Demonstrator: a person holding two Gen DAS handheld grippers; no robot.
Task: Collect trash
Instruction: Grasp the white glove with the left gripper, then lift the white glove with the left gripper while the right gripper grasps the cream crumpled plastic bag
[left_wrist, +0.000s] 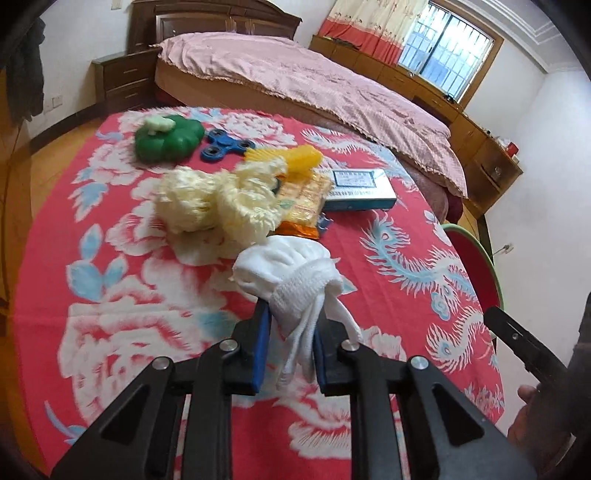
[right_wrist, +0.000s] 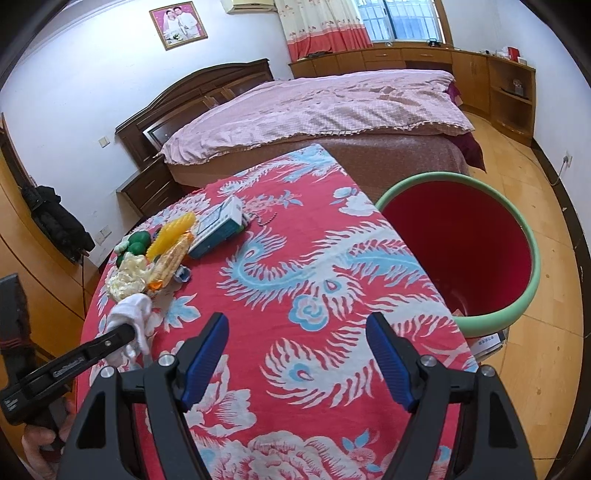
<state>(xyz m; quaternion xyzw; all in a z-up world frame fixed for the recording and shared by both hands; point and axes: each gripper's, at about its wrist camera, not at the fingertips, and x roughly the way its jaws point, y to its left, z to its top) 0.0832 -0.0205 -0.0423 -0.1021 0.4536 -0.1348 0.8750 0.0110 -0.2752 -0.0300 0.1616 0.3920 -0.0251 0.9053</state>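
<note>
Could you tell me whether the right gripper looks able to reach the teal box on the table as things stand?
Probably yes. The right gripper is open and empty, and only bare tablecloth lies between it and the teal box; the left gripper, holding the white cloth, sits off to the side.

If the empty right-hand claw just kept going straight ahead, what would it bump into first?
Probably nothing on the near stretch: the right gripper, fingers apart, points over bare red floral tablecloth. Further along lies a small beaded chain, then the pink-covered bed; depth is unclear.
</note>
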